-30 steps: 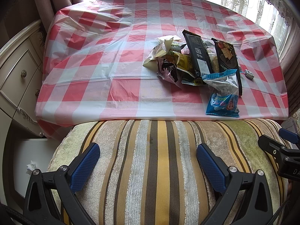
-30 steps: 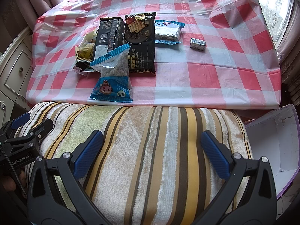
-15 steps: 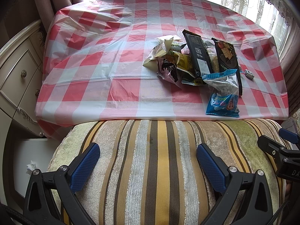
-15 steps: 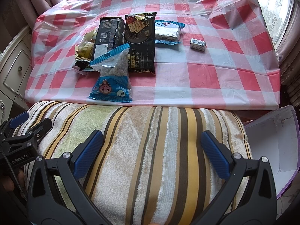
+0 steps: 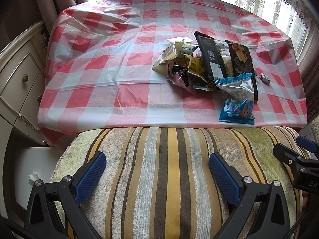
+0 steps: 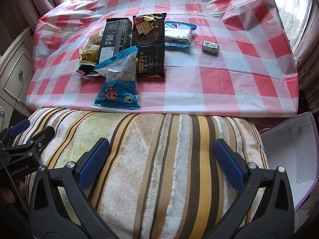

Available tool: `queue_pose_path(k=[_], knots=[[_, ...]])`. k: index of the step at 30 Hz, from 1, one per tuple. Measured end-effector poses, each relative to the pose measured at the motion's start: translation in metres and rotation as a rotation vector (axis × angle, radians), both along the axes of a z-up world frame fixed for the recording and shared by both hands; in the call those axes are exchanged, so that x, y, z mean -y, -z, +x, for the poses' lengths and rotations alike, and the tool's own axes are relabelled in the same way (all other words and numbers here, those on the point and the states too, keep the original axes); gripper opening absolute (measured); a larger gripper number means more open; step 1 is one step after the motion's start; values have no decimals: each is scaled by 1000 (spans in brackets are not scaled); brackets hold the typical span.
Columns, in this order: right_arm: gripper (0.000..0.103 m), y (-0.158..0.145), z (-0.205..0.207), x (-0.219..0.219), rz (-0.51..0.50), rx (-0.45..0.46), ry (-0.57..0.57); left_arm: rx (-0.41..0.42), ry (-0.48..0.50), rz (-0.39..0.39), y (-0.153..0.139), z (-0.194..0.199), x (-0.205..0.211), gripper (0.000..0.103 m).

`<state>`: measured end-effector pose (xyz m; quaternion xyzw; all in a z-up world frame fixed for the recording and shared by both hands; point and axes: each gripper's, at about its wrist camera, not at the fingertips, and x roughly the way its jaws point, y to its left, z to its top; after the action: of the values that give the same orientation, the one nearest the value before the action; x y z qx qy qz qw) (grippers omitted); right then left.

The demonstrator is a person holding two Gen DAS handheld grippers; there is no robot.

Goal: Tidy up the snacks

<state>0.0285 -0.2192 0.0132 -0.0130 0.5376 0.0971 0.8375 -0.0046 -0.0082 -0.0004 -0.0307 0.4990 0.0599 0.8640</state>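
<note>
Striped towelling covers the cushion [image 5: 163,171] below the left gripper [image 5: 157,171], whose jaws stand wide apart and hold nothing. Ahead on the checked tablecloth [image 5: 99,75] the snacks lie in a loose heap [image 5: 201,65], packets overlapping, so what sits beneath the long dark packet [image 5: 209,57] is hard to make out. The blue bag [image 5: 237,101] lies close to the near table edge; a careless nudge could push it off.

From the right wrist, the right gripper [image 6: 161,159] also gapes wide and empty over the cushion. The cracker packet [image 6: 149,45] rests partly under the blue bag, so lifting either may drag the other. A small wrapped sweet [image 6: 210,47], possibly candy, lies apart. A white box [image 6: 287,155] at right is cut off.
</note>
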Motion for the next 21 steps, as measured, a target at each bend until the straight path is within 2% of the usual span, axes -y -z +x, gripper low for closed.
queue_pose_path(k=[17, 21], knots=[[103, 0, 11, -10, -17, 3, -13, -5, -1, -8, 4, 1, -1, 103], [103, -3, 21, -19, 24, 2, -48, -1, -2, -7, 4, 2, 0, 103]])
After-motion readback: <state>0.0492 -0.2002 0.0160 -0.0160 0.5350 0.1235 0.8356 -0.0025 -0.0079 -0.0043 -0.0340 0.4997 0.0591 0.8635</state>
